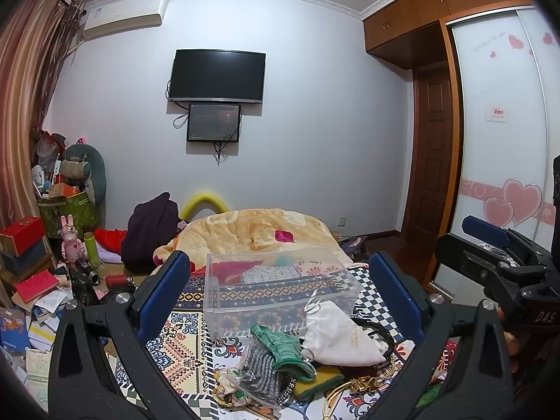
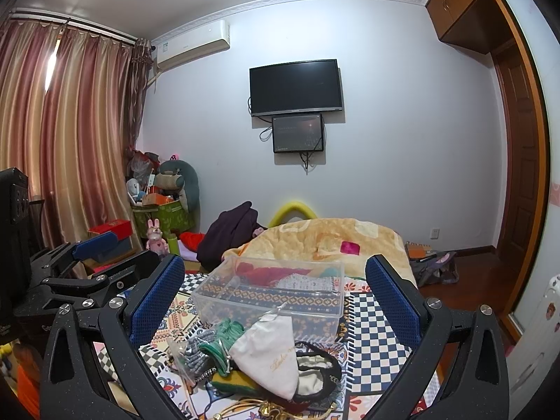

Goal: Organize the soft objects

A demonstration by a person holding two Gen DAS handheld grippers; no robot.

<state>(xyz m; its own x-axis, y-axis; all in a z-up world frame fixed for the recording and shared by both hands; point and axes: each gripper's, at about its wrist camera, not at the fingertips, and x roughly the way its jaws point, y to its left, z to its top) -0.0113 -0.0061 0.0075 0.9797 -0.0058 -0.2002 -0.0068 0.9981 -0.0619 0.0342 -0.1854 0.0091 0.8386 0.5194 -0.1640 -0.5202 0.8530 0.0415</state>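
Note:
A clear plastic box stands empty on the patterned bed cover. In front of it lies a heap of soft things: a white drawstring pouch, a green knitted piece, a grey knit in a clear bag, a black satin item and gold cords. My left gripper is open above the heap and holds nothing. My right gripper is open too, also above the heap, empty. Each gripper shows at the side of the other's view.
A yellow blanket and a dark garment lie on the far end of the bed. Cluttered boxes, books and toys fill the left side. A wardrobe and door stand on the right.

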